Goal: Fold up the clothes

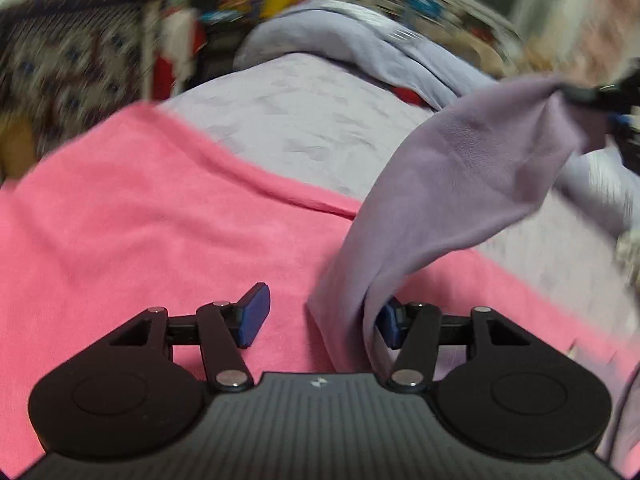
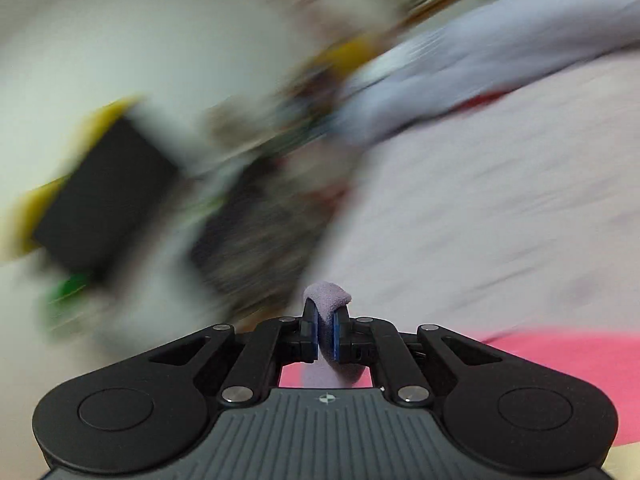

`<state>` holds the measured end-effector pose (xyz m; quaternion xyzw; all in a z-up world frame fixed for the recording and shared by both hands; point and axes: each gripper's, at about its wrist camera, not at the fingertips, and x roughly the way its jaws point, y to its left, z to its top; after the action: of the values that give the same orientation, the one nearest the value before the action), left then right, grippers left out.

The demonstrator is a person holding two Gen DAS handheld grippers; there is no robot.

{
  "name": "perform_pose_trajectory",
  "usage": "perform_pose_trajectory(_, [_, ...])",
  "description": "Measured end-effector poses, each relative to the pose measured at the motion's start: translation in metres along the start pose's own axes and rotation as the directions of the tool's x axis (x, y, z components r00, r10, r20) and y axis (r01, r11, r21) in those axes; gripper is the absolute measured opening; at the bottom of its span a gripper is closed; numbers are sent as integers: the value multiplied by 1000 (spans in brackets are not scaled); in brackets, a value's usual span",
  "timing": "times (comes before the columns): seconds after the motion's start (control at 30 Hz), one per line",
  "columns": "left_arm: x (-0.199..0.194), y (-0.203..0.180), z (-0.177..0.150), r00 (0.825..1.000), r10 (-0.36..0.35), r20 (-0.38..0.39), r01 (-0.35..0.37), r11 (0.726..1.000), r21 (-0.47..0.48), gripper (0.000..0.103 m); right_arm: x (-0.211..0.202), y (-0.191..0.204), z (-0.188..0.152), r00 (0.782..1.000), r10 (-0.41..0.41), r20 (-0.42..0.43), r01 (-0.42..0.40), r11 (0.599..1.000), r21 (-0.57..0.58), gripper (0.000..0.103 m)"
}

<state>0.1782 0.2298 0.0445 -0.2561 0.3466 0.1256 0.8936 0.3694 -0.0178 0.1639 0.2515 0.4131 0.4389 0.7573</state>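
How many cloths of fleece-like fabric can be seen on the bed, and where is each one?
2. The pink cloth lies spread flat on the bed. The purple cloth is lifted above it: one end is pinched in the right tongs, the other hangs by the open left tongs. Others may be hidden.

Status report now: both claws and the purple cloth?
Right claw shut on purple cloth, corner lifted. Left claw open, cloth edge draped between pads. Pink towel underneath.
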Motion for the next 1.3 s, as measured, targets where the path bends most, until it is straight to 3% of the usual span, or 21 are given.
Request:
perform_pose_trajectory(0.03, [-6, 18, 0, 1000, 21, -13, -22, 997, -73, 61, 10, 8, -14, 997, -6, -76, 1, 998, -70, 16])
perform_pose_trajectory(0.07, [-13, 36, -1, 999, 45, -29, -48, 988, -147, 61, 19, 16, -28, 988, -19, -151, -3, 990, -140, 34])
perform_pose_trajectory(0.1, [-20, 53, -4, 997, 68, -46, -76, 975, -209, 61, 29, 24, -43, 974, -37, -224, -11, 978, -209, 44])
perform_pose_trajectory(0.13, [-26, 70, -7, 994, 91, -64, -105, 958, -268, 60, 32, 26, -61, 958, -121, -258, 43, 956, -289, 57])
perform_pose_trajectory(0.2, [-49, 105, -18, 998, 46, -43, -59, 923, -379, 57, 27, 19, -99, 922, -260, -287, 136, 912, -387, 55])
perform_pose_trajectory(0.27, [-73, 121, -21, 992, 117, -41, -124, 898, -423, 55, 10, -1, -124, 888, -358, -289, 227, 888, -400, 52])
perform_pose_trajectory(0.33, [-95, 116, -14, 977, 212, -28, -208, 913, -350, 54, -17, -26, -132, 848, -469, -249, 356, 850, -388, 50])
perform_pose_trajectory(0.37, [-103, 105, -7, 978, 211, -1, -204, 945, -254, 54, -31, -39, -134, 823, -521, -228, 420, 827, -373, 46])
perform_pose_trajectory(0.4, [-106, 86, 0, 985, 172, 25, -168, 978, -120, 54, -47, -51, -134, 791, -580, -194, 490, 791, -366, 45])
perform_pose_trajectory(0.47, [-101, 42, 10, 996, 79, 40, -84, 987, 140, 60, -72, -73, -127, 719, -686, -115, 615, 704, -356, 45])
perform_pose_trajectory(0.53, [-86, -6, 16, 1000, -11, 11, 6, 931, 365, 74, -96, -93, -119, 625, -780, -36, 726, 597, -340, 45])
perform_pose_trajectory(0.6, [-53, -39, 16, 989, -109, -102, 143, 887, 438, 81, -113, -108, -116, 554, -832, 27, 791, 515, -330, 49])
perform_pose_trajectory(0.7, [0, -86, 15, 929, -235, -285, 353, 792, 499, 89, -117, -126, -111, 484, -868, 111, 835, 420, -355, 56])
perform_pose_trajectory(0.73, [18, -102, 14, 899, -270, -346, 421, 751, 508, 88, -115, -133, -111, 481, -869, 115, 829, 409, -380, 56])
perform_pose_trajectory(0.83, [61, -121, 8, 895, -180, -407, 402, 721, 565, 86, -98, -151, -111, 516, -852, 88, 772, 418, -479, 61])
perform_pose_trajectory(0.97, [96, -132, 5, 842, -148, -518, 464, 687, 559, 86, -81, -173, -110, 553, -833, 27, 697, 445, -562, 68])
perform_pose_trajectory(1.07, [98, -141, -8, 843, -109, -526, 472, 617, 630, 85, -93, -175, -105, 587, -810, -10, 674, 496, -547, 65])
perform_pose_trajectory(1.17, [96, -133, 10, 810, -212, -547, 522, 688, 505, 82, -102, -174, -106, 619, -784, -48, 623, 527, -577, 61])
perform_pose_trajectory(1.23, [97, -128, 24, 783, -283, -553, 551, 728, 408, 79, -108, -173, -108, 625, -779, -60, 603, 529, -597, 60])
perform_pose_trajectory(1.27, [98, -124, 30, 775, -308, -551, 559, 740, 373, 77, -111, -174, -108, 627, -777, -63, 595, 529, -605, 56])
perform_pose_trajectory(1.3, [101, -125, 34, 784, -299, -544, 546, 748, 376, 74, -116, -171, -109, 627, -777, -61, 593, 526, -610, 53])
